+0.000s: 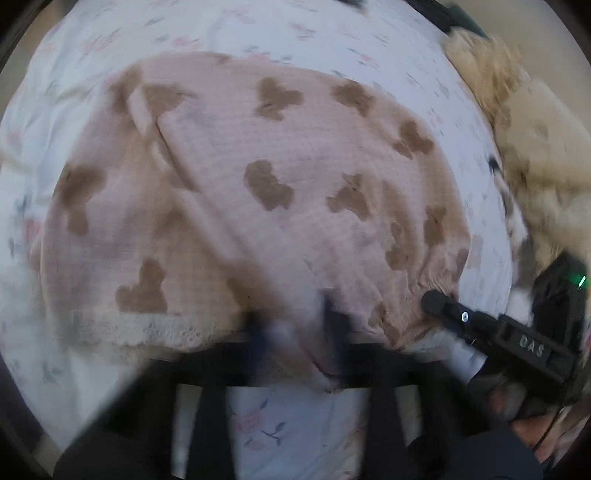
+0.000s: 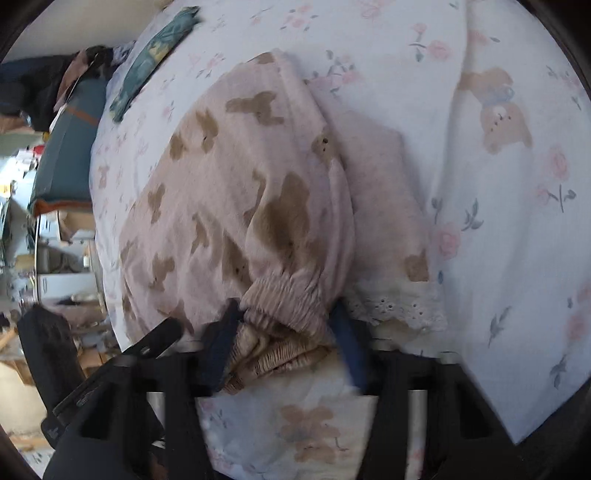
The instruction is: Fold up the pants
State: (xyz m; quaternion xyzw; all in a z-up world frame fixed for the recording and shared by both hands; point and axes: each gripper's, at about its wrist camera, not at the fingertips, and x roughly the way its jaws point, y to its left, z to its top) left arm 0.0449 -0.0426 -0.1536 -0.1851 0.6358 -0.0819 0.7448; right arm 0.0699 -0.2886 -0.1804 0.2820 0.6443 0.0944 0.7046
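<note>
Pink pants with brown bear prints (image 1: 258, 177) lie folded on a white floral bedsheet (image 1: 295, 33). My left gripper (image 1: 295, 328) is at the near edge of the pants by a lace-trimmed hem (image 1: 159, 332); its blurred fingers stand apart with a little fabric between them. The right gripper (image 1: 439, 304) shows in the left wrist view at the elastic waistband. In the right wrist view the pants (image 2: 229, 192) fill the middle. My right gripper (image 2: 286, 332) has its fingers either side of the gathered waistband (image 2: 284, 295), gripping it. The lace hem (image 2: 402, 306) lies just right of it.
A tan furry plush or blanket (image 1: 524, 122) lies at the right edge of the bed. A teal cloth item (image 2: 155, 55) lies on the far part of the sheet. Beyond the bed's left edge there is a blue object (image 2: 70, 147) and cluttered room items (image 2: 48, 251).
</note>
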